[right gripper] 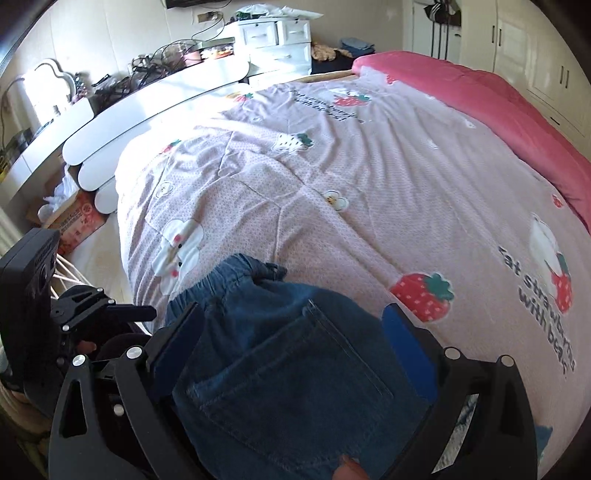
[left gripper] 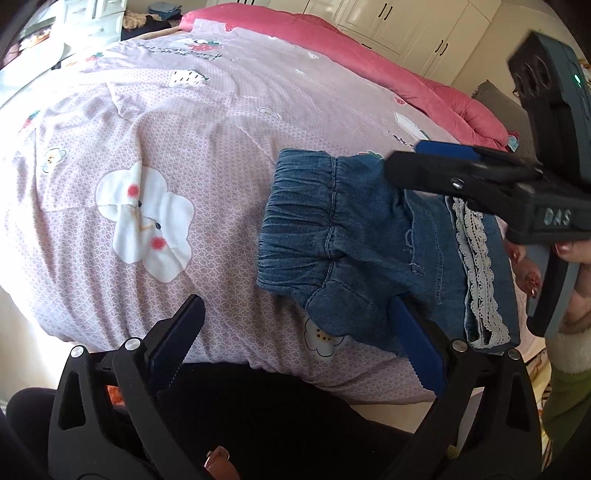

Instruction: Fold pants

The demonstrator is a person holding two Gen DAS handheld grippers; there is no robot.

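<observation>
Folded blue denim pants (left gripper: 369, 236) with an elastic waistband and white lace trim lie on the pink patterned bedspread (left gripper: 166, 155) near its front edge. My left gripper (left gripper: 295, 332) is open; its right finger sits against the near corner of the pants, its left finger over bare bedspread. My right gripper (left gripper: 424, 162) reaches over the pants from the right. In the right wrist view the pants (right gripper: 288, 369) fill the space between the wide-apart fingers of my right gripper (right gripper: 291, 332). The left gripper (right gripper: 110, 314) shows at the left edge there.
A rolled pink quilt (left gripper: 369, 48) lies along the bed's far side. White wardrobes (left gripper: 424, 26) stand behind it. A white headboard (right gripper: 147, 114), a cluttered desk (right gripper: 55, 122) and a white drawer unit (right gripper: 277, 40) stand at the left. A cardboard box (right gripper: 74, 218) sits on the floor.
</observation>
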